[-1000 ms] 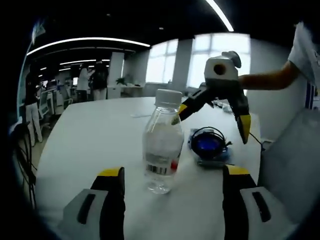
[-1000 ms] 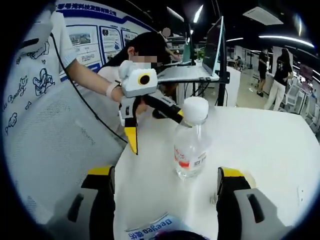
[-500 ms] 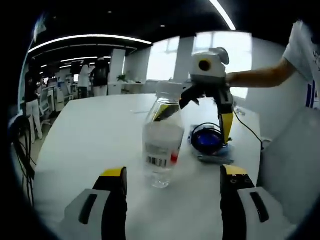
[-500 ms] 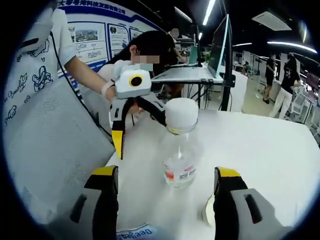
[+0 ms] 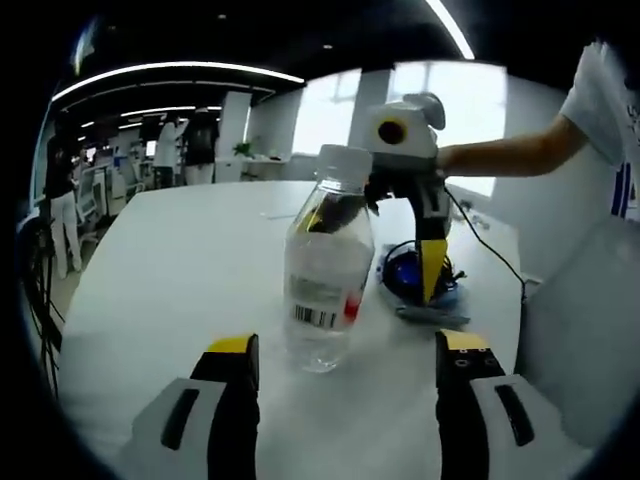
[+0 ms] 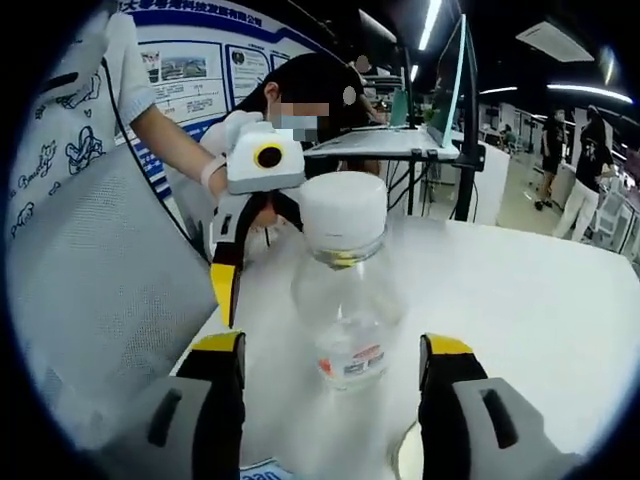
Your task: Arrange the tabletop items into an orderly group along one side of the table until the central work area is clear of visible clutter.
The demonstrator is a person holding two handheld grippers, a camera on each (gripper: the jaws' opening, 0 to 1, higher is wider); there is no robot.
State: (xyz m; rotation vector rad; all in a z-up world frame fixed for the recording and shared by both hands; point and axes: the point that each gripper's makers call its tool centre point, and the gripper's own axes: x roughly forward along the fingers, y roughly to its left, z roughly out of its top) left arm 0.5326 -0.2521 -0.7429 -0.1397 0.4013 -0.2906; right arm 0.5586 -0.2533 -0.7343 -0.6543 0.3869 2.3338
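A clear plastic water bottle (image 5: pixel 326 275) with a white cap stands upright on the white table (image 5: pixel 170 270). My left gripper (image 5: pixel 347 343) is open, its yellow-tipped jaws a little short of the bottle on either side. Beyond the bottle my right gripper (image 5: pixel 374 250) hangs open, with one jaw seen through the bottle and the other to its right. Blue headphones (image 5: pixel 403 276) lie on a blue packet behind it. In the right gripper view the bottle (image 6: pixel 346 300) looms close ahead of my open right gripper (image 6: pixel 330 346), and the left gripper (image 6: pixel 256 255) shows behind it.
A grey mesh chair back (image 6: pixel 90 300) stands at the table's edge. A seated person (image 6: pixel 300 100) and a laptop on a stand (image 6: pixel 400 140) are past the table. A small white round thing (image 6: pixel 404 458) lies by the right jaw. People stand in the far office (image 5: pixel 185 150).
The right gripper has come down and closer to the bottle, which now looks much bigger in its view. The bottle stands where it was; the left gripper has barely shifted.
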